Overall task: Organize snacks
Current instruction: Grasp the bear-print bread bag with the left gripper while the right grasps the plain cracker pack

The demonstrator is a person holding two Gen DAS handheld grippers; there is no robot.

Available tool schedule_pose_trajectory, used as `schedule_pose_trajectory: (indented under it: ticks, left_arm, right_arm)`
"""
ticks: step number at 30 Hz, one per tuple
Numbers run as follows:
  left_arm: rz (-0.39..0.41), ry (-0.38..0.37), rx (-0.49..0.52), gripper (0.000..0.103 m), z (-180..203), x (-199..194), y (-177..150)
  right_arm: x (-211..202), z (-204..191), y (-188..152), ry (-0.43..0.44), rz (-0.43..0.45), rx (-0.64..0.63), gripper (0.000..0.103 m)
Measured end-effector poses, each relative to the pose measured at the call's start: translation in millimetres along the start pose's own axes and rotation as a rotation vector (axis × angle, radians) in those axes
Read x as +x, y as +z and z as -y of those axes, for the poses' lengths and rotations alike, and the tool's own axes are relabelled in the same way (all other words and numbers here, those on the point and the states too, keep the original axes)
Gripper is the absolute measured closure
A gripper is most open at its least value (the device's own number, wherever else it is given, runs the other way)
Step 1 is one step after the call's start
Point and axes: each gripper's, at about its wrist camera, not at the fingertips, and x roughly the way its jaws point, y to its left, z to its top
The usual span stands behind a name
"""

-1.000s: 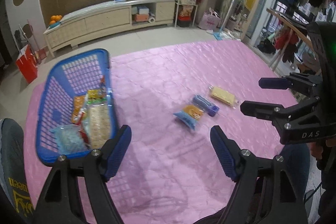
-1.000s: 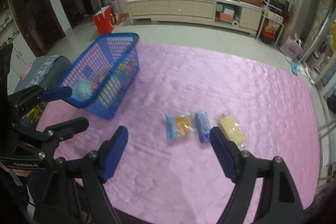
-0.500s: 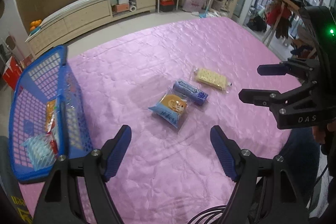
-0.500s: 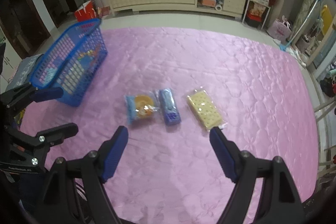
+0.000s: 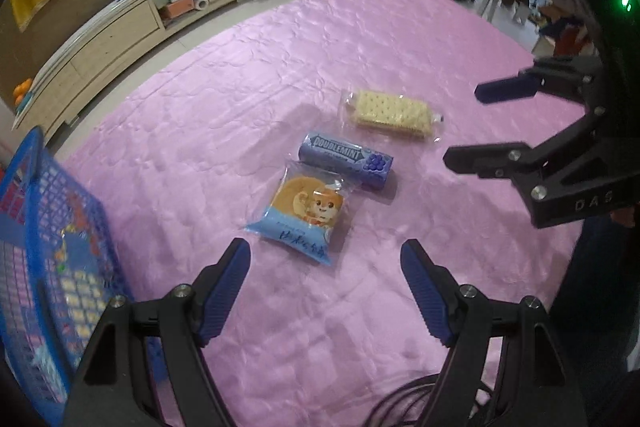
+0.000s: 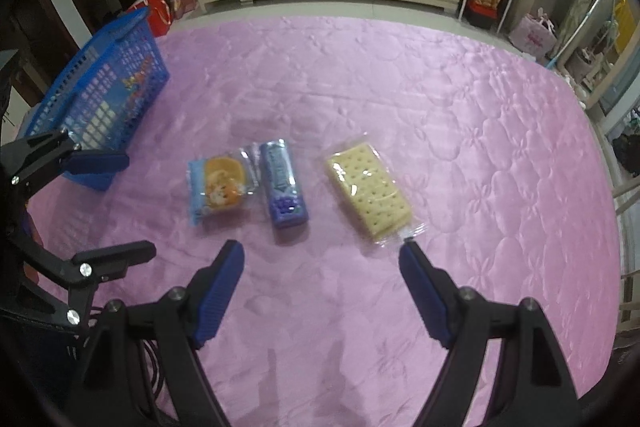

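Open pink quilt (image 6: 400, 99) around three packets, basket (image 6: 100, 99) far left

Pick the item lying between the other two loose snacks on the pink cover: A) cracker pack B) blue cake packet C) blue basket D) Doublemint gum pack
D: the Doublemint gum pack lies in the row between the blue cake packet and the cracker pack, all three flat on the pink cover.
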Motion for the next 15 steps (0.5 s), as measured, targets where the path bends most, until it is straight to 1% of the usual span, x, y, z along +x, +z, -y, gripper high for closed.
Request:
schedule_pose_trajectory:
  ticks: [6,15]
  left_arm:
    - [-0.05,0.002,0.045,0.027,-2.9,27.8,12.9]
    - [-0.125,-0.015,0.046,0.027,-10.3,70.6,24.6]
  right_arm:
    - [17.1,10.1,6.4,0.004,-0.021,0.006,0.02]
    - [39.3,24.2,11.7,0.01,-0.055,0.006,0.02]
